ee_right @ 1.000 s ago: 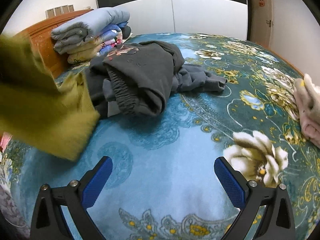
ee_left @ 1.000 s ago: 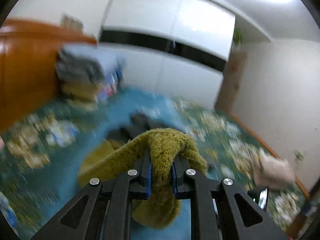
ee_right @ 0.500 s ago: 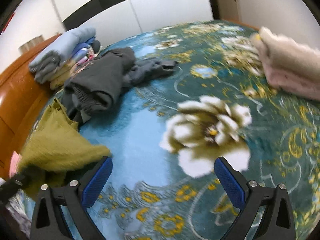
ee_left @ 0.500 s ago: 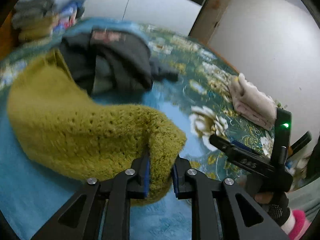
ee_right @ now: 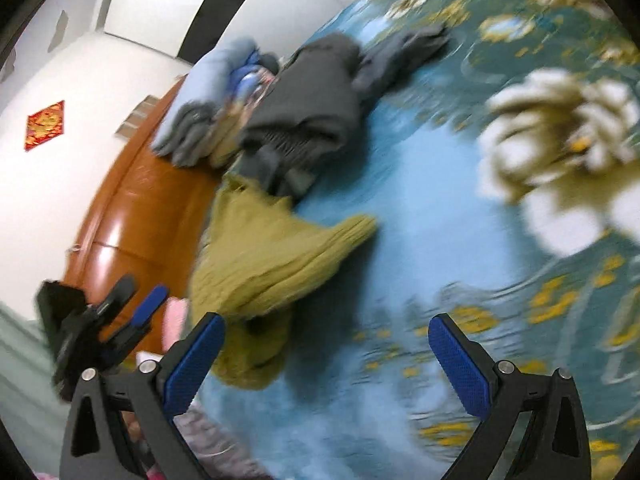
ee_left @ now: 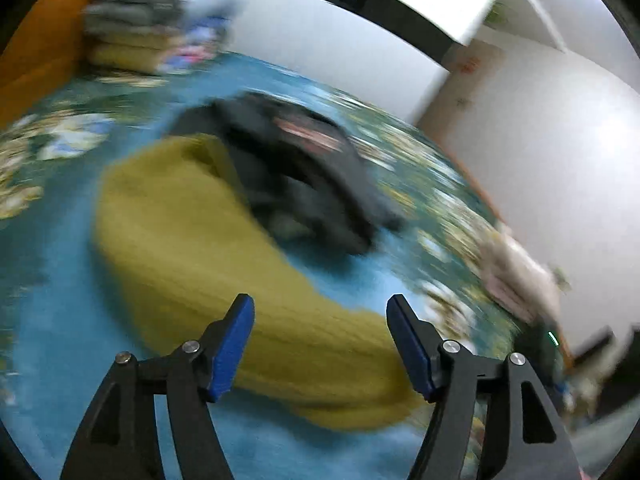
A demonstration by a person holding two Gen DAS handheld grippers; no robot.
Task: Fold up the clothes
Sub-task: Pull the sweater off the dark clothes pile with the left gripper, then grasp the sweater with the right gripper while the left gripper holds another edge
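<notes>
Left claw (ee_left: 320, 344) spread wide, blue pads (ee_left: 234, 346) apart, gripping nothing, poised just above the olive-green knitted sweater (ee_left: 208, 264). Sweater lying crumpled on the blue floral bedspread (ee_left: 52, 312), one end beside the dark grey garment pile (ee_left: 304, 184). Right claw (ee_right: 326, 364) likewise gaping, empty, tilted steeply sideways over the bedspread (ee_right: 440, 208), sweater (ee_right: 272, 264) near its left finger. Left claw (ee_right: 120, 320) also seen at the lower left of the right view. Folded stack of bedding (ee_right: 208, 96) against the wooden headboard (ee_right: 136, 216). Red diamond wall decoration (ee_right: 44, 125) carrying gold marks, too blurred to read. No legible labels elsewhere; heavy motion blur throughout.
</notes>
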